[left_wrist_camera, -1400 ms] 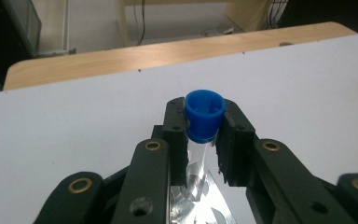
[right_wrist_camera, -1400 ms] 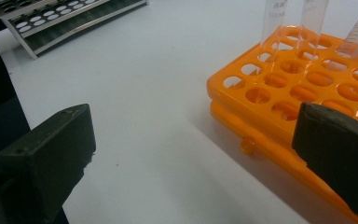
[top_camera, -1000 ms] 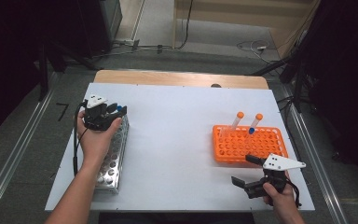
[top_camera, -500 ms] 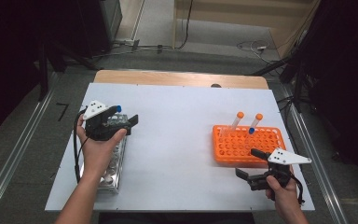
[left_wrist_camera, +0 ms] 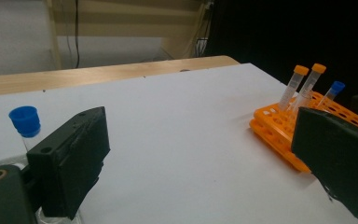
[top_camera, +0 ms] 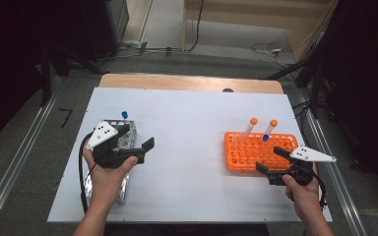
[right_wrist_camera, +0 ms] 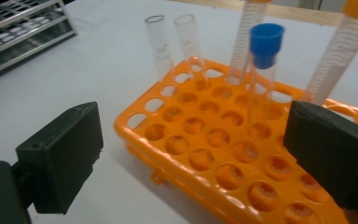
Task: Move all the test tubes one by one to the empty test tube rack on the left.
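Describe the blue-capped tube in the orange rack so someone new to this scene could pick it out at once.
On the white table, find the orange rack toward the right edge, in front of the person's right hand. Along its far side stand several clear tubes; the blue-capped tube is the shortest capped one, flanked by two taller orange-capped tubes, with two uncapped tubes nearby. Its blue cap alone marks it there.

A white worktop (top_camera: 192,123) with a pale wooden far edge is recorded. At right, an orange rack (top_camera: 248,155) is noted, holding orange-capped tubes (top_camera: 251,125) and a blue-capped tube (right_wrist_camera: 262,70). At left, a silver metal rack (top_camera: 123,140) carries a blue-capped tube (left_wrist_camera: 25,123). Black fingers (right_wrist_camera: 60,156) are seen.
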Motion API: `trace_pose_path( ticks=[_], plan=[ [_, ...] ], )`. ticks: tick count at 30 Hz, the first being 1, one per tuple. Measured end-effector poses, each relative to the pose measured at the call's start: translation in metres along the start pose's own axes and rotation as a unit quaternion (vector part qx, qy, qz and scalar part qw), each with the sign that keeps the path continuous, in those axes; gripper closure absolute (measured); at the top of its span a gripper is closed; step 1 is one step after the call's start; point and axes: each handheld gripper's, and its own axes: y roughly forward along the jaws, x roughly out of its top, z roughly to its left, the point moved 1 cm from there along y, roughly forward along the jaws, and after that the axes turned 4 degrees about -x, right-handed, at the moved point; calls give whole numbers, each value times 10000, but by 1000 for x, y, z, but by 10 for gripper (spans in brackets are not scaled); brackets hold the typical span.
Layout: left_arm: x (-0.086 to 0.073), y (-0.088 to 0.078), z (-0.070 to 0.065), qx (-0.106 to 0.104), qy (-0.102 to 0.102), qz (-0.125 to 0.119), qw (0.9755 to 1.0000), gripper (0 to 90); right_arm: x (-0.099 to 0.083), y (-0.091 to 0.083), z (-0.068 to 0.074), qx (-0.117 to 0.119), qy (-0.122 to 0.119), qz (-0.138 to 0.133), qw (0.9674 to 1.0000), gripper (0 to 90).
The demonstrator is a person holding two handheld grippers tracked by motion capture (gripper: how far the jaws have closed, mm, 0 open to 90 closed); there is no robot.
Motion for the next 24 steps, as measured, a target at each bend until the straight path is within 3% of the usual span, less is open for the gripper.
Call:
trace_pose_path(
  ticks=[8, 10, 14, 17, 21, 24],
  plan=[
    [-13, 0, -6, -153, -71, 47, 9998, 8, 6, 13, -14, -348, 206, 40, 9992, 93],
    [-14, 0, -8, -189, -60, 54, 9998, 0, 6, 24, -18, -539, 286, 107, 9981, 195],
    [-16, 2, -14, -361, 41, 36, 9993, 0, 6, 38, -21, -599, 419, 223, 9971, 280],
    [-17, 4, -16, -463, 69, -10, 9989, 0, 6, 43, -20, -617, 412, 253, 9969, 315],
    [-20, 7, -20, -496, 79, 67, 9987, 0, 3, 51, -20, -749, 425, 274, 9959, 485],
    [-21, 9, -23, -513, 111, 93, 9986, 0, 1, 51, -20, -809, 467, 243, 9953, 542]
  ],
)
